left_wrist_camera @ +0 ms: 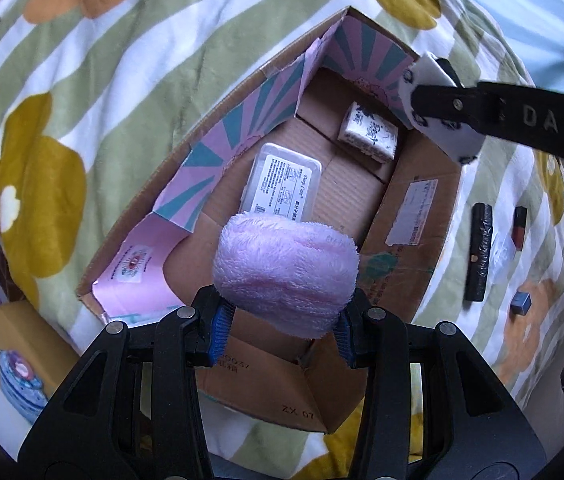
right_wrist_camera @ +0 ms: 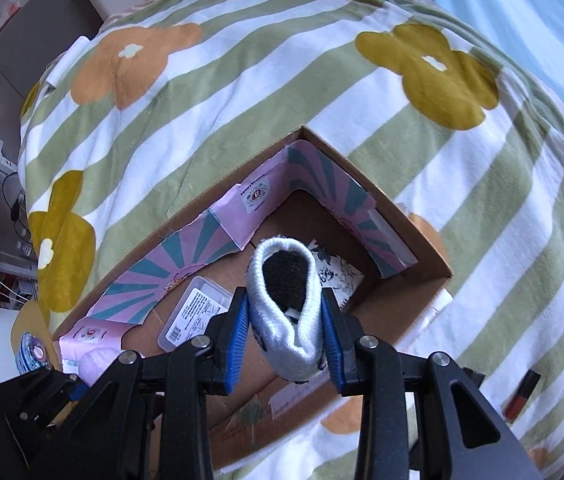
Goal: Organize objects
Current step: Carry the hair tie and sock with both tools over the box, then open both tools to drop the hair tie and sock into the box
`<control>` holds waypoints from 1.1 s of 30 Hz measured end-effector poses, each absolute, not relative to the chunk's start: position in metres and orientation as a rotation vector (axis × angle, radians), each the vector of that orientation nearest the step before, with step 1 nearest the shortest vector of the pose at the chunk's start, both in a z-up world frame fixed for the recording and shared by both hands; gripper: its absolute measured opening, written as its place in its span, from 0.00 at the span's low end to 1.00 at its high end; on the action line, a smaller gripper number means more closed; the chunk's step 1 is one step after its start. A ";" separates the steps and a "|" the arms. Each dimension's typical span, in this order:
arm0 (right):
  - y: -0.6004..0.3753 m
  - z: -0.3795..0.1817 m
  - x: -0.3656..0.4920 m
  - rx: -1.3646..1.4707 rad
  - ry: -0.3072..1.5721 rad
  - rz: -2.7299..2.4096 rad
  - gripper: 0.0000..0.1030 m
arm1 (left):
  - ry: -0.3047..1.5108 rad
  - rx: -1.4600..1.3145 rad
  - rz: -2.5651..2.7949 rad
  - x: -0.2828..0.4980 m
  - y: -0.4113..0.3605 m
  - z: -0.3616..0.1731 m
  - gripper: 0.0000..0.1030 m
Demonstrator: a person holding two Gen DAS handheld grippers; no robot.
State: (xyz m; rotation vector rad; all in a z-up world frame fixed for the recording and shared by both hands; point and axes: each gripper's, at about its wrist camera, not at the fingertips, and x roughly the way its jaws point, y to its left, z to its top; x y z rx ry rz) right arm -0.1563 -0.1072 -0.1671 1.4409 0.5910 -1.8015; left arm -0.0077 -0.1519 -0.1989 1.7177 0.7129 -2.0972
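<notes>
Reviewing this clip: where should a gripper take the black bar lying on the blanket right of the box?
Grip the black bar at mid-length, from above, fingers across its narrow width. It lies flat on the blanket, long and slim, its sides free.

Both wrist cameras look steeply down, close above the open cardboard box (left_wrist_camera: 422, 216) on the blanket (right_wrist_camera: 241, 92), the left from its near edge, the right nearer its far corner; both share the box floor

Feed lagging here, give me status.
Left gripper shut on purple fluffy roll; right gripper shut on white sock. Both over cardboard box. Nothing blocking.
</notes>
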 end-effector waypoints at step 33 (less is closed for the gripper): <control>-0.133 -0.196 -0.151 1.417 0.607 -1.630 1.00 | 0.775 1.784 -2.071 -0.008 -0.115 -0.228 1.00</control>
